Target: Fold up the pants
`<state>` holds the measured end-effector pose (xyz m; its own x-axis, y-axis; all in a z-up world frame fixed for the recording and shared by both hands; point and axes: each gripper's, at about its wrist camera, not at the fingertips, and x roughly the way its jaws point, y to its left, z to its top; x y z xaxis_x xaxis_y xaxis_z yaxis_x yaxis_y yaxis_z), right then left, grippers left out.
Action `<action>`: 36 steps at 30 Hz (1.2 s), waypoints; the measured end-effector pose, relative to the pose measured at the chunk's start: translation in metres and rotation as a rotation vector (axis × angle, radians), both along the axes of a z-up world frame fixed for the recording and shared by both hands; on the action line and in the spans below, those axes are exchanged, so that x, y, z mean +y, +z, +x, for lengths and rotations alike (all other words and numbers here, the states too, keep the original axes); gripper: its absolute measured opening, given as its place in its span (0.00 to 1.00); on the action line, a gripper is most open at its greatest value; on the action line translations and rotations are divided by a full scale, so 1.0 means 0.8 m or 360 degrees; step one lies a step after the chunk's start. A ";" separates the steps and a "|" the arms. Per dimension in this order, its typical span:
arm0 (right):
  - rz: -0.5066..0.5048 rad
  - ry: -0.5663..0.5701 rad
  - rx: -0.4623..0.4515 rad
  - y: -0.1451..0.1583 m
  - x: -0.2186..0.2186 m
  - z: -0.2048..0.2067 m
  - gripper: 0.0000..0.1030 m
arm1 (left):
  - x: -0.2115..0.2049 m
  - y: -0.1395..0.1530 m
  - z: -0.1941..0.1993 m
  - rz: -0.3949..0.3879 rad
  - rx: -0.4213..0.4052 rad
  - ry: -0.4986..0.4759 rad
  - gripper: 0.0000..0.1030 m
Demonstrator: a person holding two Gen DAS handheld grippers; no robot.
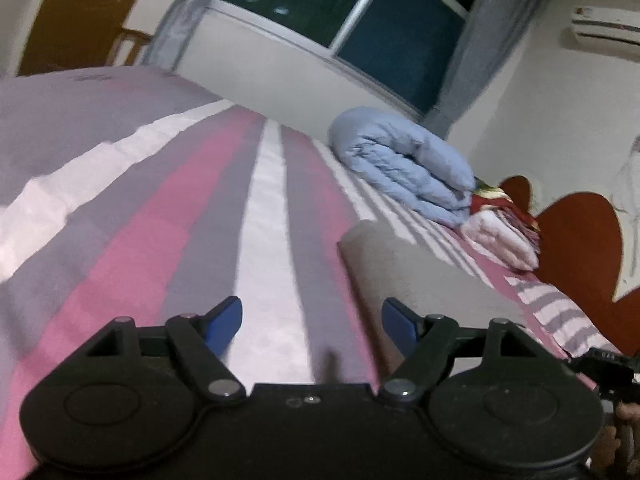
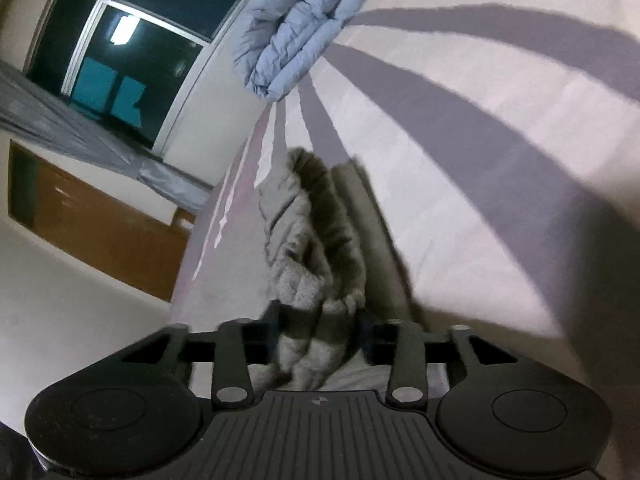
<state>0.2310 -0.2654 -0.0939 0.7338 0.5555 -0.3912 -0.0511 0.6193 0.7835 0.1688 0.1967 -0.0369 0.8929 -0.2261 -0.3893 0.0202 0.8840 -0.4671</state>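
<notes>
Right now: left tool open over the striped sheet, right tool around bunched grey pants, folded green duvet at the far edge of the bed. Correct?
One error: the duvet is light blue, not green, as the left wrist view shows. The rest holds: left tool open over the sheet, right tool around the bunched grey pants.

No readable text, label, brand or number anywhere in either view.

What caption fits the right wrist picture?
Right gripper closing around bunched grey pants on the striped bedsheet.
</notes>
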 end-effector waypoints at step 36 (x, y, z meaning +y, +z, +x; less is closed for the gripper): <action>-0.0160 0.0627 -0.0221 0.046 0.090 0.332 0.81 | -0.004 -0.026 0.336 -0.0382 0.0219 -0.0377 0.82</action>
<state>0.4969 -0.1936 -0.0574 0.5228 0.7678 -0.3704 -0.3996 0.6045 0.6891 0.4377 0.1932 -0.0580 0.7478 -0.5199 -0.4129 0.1337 0.7271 -0.6734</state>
